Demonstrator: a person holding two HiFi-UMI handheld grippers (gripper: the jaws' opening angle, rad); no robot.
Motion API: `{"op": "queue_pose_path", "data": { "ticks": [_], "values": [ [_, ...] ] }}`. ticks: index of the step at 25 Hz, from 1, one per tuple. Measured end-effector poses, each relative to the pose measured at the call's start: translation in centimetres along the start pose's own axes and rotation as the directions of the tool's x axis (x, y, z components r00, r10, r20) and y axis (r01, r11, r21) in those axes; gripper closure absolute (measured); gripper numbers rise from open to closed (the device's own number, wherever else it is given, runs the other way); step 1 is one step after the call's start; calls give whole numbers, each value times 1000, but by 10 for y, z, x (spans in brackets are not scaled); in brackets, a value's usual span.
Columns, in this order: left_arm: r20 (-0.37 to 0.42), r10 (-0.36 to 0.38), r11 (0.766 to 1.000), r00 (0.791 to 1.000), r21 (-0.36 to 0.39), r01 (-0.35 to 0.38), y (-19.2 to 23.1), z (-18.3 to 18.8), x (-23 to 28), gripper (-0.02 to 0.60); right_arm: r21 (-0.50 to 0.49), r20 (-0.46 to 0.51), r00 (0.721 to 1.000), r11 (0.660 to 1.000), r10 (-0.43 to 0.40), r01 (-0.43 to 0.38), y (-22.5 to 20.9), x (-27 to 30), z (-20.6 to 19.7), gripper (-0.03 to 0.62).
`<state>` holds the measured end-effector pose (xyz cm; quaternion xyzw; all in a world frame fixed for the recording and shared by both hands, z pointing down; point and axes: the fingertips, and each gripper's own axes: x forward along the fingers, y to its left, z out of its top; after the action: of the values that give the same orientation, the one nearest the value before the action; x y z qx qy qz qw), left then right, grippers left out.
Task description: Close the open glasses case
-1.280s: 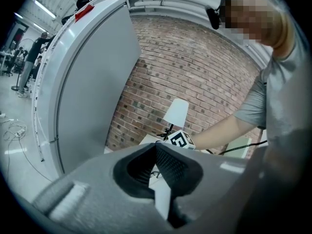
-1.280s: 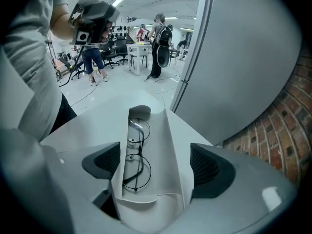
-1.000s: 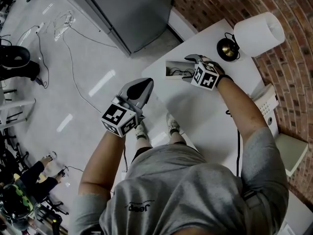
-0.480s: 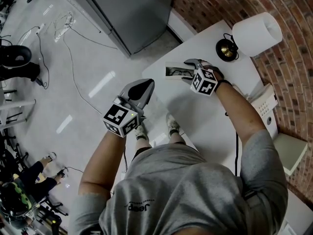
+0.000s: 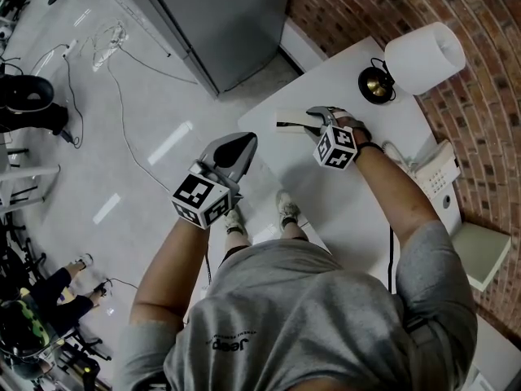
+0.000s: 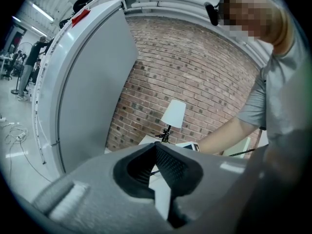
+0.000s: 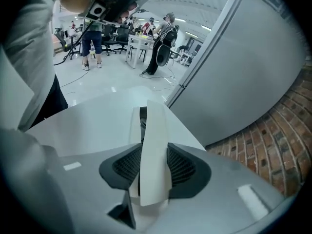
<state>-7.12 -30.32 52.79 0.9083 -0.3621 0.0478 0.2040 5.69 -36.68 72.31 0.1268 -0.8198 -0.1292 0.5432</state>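
Note:
The white glasses case lies near the far left corner of the white table. My right gripper reaches over it from the right. In the right gripper view the case stands edge-on between the dark pads. Its two halves are almost together, with a thin dark slit left at the far end. The jaws have just been closing, and both pads now press on the case's sides. My left gripper hangs off the table's left edge above the floor. It holds nothing and its fingertips meet.
A lamp with a white shade and a brass base stands at the table's far right, with a white telephone behind my right arm. A brick wall and a grey cabinet border the table. Cables lie on the floor.
The case's lid has swung from wide open, with the glasses showing inside, to almost flat. My right gripper tipped further down over it and its jaws narrowed. The left gripper stayed put.

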Motion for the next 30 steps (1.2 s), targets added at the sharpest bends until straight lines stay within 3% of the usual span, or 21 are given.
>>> {"op": "queue_pose_path", "data": {
  "ticks": [6,9,12,17,24,30],
  "values": [
    [-5,-2,1000,1000,-11,2,-5,-1,-4,584,9,-38,999,1000,25,-24,1,0,0,441],
    [-4,1,1000,1000,-8,-1,-5,0,-7,584,21,-67,991,993,118,-117,9,-2,0,404],
    [5,5,1000,1000,-4,-5,-5,4,-9,584,17,-91,978,982,188,-187,20,-4,0,408],
    [3,1,1000,1000,-9,-1,-8,1,-10,584,71,-63,986,986,155,-150,19,-3,1,410],
    [2,-1,1000,1000,-10,1,-12,0,-11,584,64,-65,988,989,141,-137,20,-3,0,408],
    [13,0,1000,1000,1,0,-14,5,-14,584,99,-17,991,987,130,-128,18,-10,8,368]
  ]
}}
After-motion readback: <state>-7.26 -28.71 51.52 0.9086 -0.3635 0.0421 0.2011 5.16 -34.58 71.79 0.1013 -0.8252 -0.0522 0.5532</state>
